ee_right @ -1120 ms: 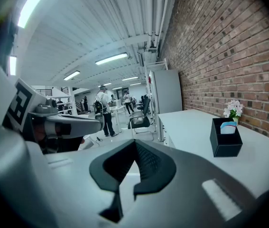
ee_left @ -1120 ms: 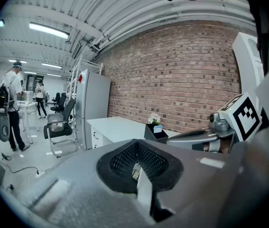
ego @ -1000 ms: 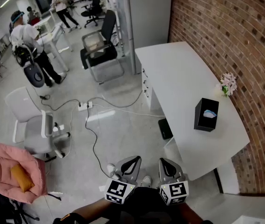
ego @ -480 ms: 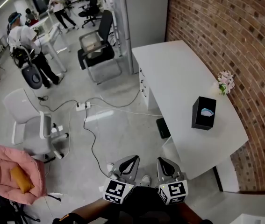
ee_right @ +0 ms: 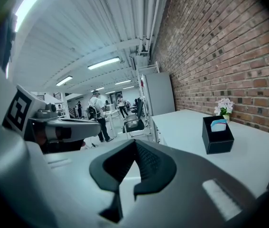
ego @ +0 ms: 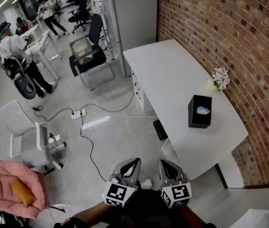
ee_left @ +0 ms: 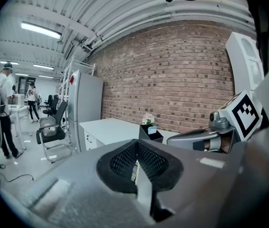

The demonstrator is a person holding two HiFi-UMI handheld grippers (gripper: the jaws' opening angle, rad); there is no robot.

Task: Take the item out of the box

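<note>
Zero contact yet: seemingly approach stage, left gripper [ego: 135,161] and right gripper [ego: 164,163] clenched, empty. Next: reach the box [ego: 199,118], open over the blue item [ego: 202,110].

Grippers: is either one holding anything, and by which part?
Nothing. The left gripper and right gripper are shut and empty; the black box stands on the table, untouched.

Bright, even indoor light falls from long ceiling tubes [ee_left: 41,30] overhead, so shadows stay soft. The glossy floor [ego: 120,137] carries 1 pale glare patch. All 3 views bend strongly at the edges: the brick wall [ego: 229,42] curves, and both gripper views end in dark rounded corners. The grey foreground nearest each lens looks soft.
</note>
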